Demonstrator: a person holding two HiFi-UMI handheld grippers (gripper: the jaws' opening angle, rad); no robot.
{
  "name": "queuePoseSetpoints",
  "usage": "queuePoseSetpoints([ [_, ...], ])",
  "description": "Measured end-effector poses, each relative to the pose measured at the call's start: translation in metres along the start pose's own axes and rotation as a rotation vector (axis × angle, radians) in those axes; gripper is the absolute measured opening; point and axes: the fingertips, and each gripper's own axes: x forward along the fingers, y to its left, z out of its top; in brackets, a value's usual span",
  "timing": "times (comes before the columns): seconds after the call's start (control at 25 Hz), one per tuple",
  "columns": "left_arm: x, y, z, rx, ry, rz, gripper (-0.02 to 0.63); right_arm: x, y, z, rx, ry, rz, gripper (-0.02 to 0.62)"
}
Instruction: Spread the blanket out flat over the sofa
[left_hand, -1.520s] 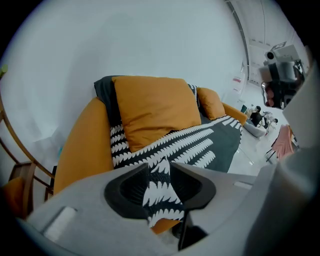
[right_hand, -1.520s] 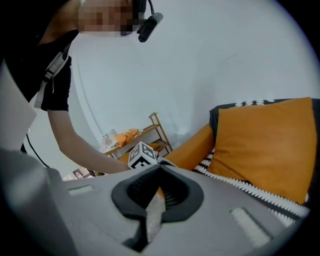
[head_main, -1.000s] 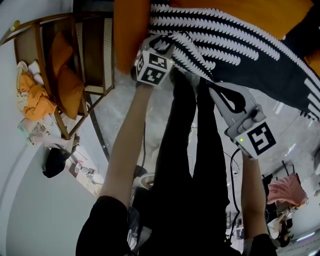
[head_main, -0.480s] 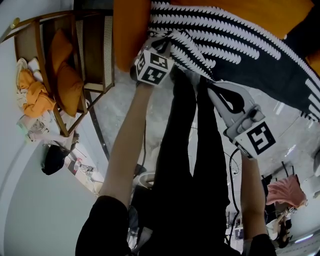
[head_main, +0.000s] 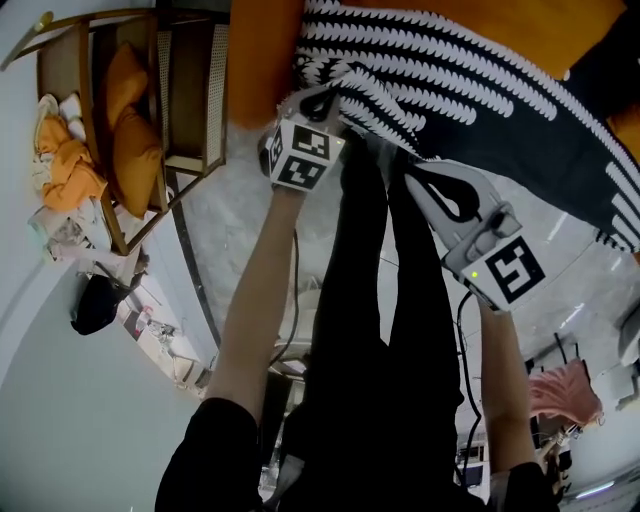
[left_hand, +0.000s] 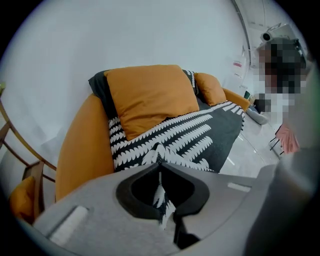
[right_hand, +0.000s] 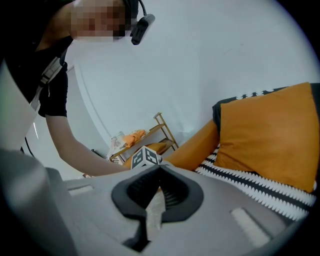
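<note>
Blanket, black woven with white feathery stripes (head_main: 480, 90), has a rumpled fold pinched in the left gripper (left_hand: 160, 167), whose jaws have just been closing. Right gripper (right_hand: 159, 172) jaws meet; hold unclear. Blanket drapes the smooth, rounded orange sofa (head_main: 262, 60). Cane-sided wooden rack (head_main: 190, 100) holds orange cushions (head_main: 130, 140).

One blanket (head_main: 450, 90), one sofa (head_main: 262, 60), two orange cushions (left_hand: 150, 97) (left_hand: 210, 87) on it, two grippers (head_main: 320, 97) (head_main: 413, 172), one wooden chair (head_main: 190, 90).
</note>
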Motion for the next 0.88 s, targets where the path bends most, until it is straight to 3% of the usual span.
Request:
queuePoseSetpoints([
  [0.4,-0.054,-0.029,-0.051,-0.161,0.026,0.093,0.021,-0.020,0.020,-0.008,-0.040,0.021,0.081,0.003],
  [0.68,-0.083,-0.052,-0.058,-0.252,0.055,0.173,0.021,-0.053,0.010,0.000,-0.073,0.034,0.132,0.003],
  [0.88,-0.093,-0.048,-0.106,-0.301,0.084,0.184,0.021,-0.028,0.021,-0.022,-0.082,0.058,0.145,0.003],
])
